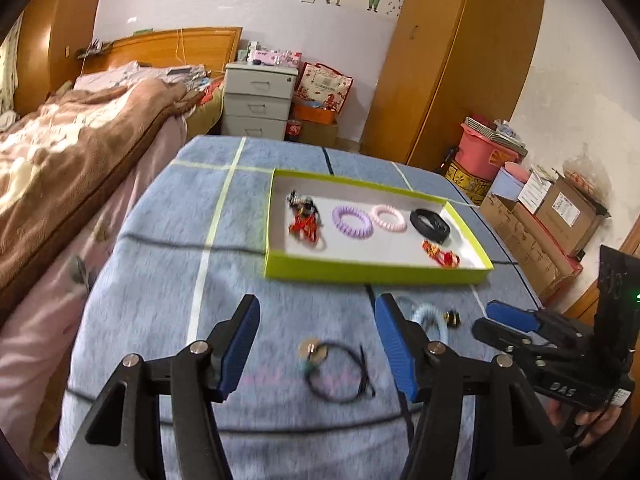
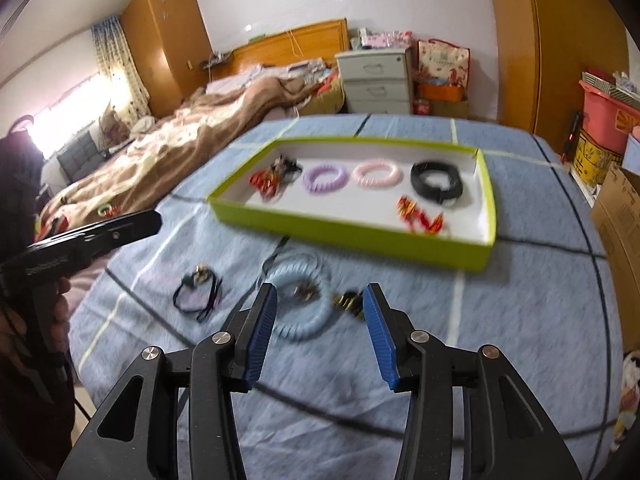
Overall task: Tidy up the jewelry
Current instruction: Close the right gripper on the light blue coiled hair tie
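A lime-green tray [image 1: 376,270] sits on the blue checked cloth and holds a purple coil ring [image 1: 352,220], a pink one [image 1: 389,218], a black band [image 1: 430,222] and two red ornaments. In front of it, my left gripper [image 1: 317,300] stands open over a black cord bracelet [image 1: 332,372], without touching it. My right gripper [image 2: 320,290] is open above a light-blue coil ring [image 2: 300,330] and a small gold-and-black piece [image 2: 350,302]. Each gripper shows at the edge of the other's view, the right one [image 1: 484,318] and the left one [image 2: 154,220]. The tray [image 2: 348,236] lies just beyond.
A bed with a brown blanket [image 1: 80,140] borders the table's left side. White drawers [image 1: 258,100] and a wooden wardrobe [image 1: 460,60] stand behind. Cardboard boxes [image 1: 560,216] and a pink bucket [image 1: 482,152] crowd the floor at the right.
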{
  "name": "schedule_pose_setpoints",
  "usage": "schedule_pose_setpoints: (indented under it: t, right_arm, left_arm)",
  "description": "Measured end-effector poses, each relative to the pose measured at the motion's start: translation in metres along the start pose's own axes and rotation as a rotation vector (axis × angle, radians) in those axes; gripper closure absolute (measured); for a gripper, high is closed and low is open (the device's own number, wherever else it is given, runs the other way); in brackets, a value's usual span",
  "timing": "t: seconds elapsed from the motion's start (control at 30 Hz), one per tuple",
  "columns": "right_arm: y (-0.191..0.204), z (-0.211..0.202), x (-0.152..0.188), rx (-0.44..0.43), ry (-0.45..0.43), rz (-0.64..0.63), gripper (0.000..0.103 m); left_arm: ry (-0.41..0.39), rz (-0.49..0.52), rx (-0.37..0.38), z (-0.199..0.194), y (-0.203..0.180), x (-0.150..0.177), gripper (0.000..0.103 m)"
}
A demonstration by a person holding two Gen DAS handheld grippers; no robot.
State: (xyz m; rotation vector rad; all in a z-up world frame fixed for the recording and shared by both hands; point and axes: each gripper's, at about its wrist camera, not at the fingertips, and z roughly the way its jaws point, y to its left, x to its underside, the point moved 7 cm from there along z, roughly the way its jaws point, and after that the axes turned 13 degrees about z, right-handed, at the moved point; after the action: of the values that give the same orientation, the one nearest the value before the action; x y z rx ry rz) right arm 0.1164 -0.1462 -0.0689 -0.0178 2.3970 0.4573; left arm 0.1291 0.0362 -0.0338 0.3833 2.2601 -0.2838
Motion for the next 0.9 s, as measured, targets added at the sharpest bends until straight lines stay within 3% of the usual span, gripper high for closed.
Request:
schedule_pose_setpoints:
  t: [0.1,0.53,0.9]
  right_arm:
    - [0.006,0.008,0.011,0.015,0.028,0.005,0.057]
    - [0.008,0.031,0.014,0.092,0.07,0.032,0.061]
    - [0.004,0.041,0.012,0.18,0.079,0.008,0.079]
  left_arm:
    - [0.02,-0.006,-0.039,-0.003,0.007,0.016,0.041]
    - [0.021,-0.066,0.008,-0.019,0.018,0.048,0.041]
    - [0.05,-0.089,0.024,-0.021,0.03,0.06,0.041]
